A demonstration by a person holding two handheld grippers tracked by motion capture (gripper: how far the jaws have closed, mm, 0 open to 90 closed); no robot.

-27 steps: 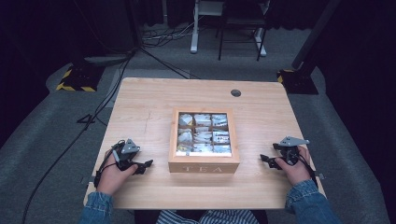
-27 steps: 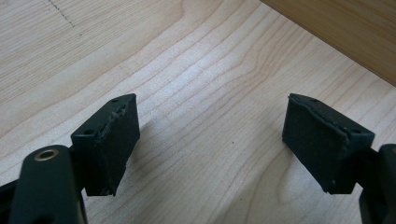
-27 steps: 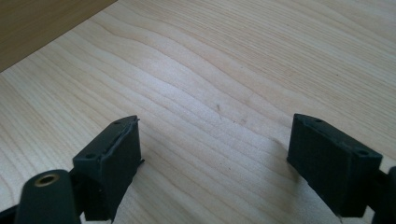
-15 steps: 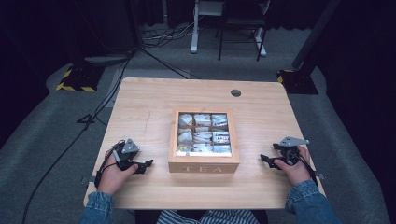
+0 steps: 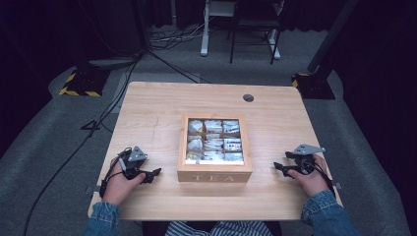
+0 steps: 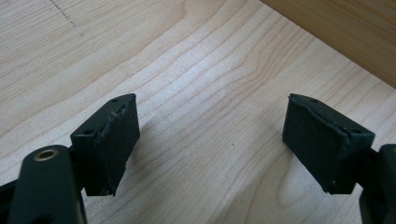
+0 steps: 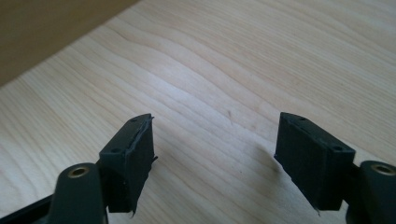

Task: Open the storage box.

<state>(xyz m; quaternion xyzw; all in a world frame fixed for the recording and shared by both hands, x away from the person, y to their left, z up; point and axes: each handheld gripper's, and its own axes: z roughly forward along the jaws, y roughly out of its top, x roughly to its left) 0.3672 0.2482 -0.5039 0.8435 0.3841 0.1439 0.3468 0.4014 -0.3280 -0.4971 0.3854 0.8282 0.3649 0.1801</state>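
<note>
Tea box mid-table, both grippers empty beside it

Box: wooden tea box (image 5: 214,171) sits at the centre of the table (image 5: 147,113), nearer the person's edge, "TEA" lettered on the front wall. Clear lid, looks shut; glare on it, so can't tell for sure. Six compartments under it, packed with tea bags (image 5: 213,143). Judged stiff and moderately heavy for its size: solid wood walls, rigid, won't flex under the pads. Lid pane is the fragile part and probably slick; avoid pressing there. Smooth finished wood may slip a little under a light squeeze.

Where to grab: my guess is the two side walls, one gripper each, low down, for a lift or slide. For opening, the lid's front edge above the lettering, with the other gripper steadying a side wall. No handle or latch visible.

Left gripper (image 5: 150,175) rests on the table just left of the box, apart from it, jaws spread wide, bare wood between them; a box wall (image 6: 345,32) runs across the top right of the left gripper view. Right gripper (image 5: 281,167) is to the right of the box, also apart, jaws parted, nothing held.
</note>
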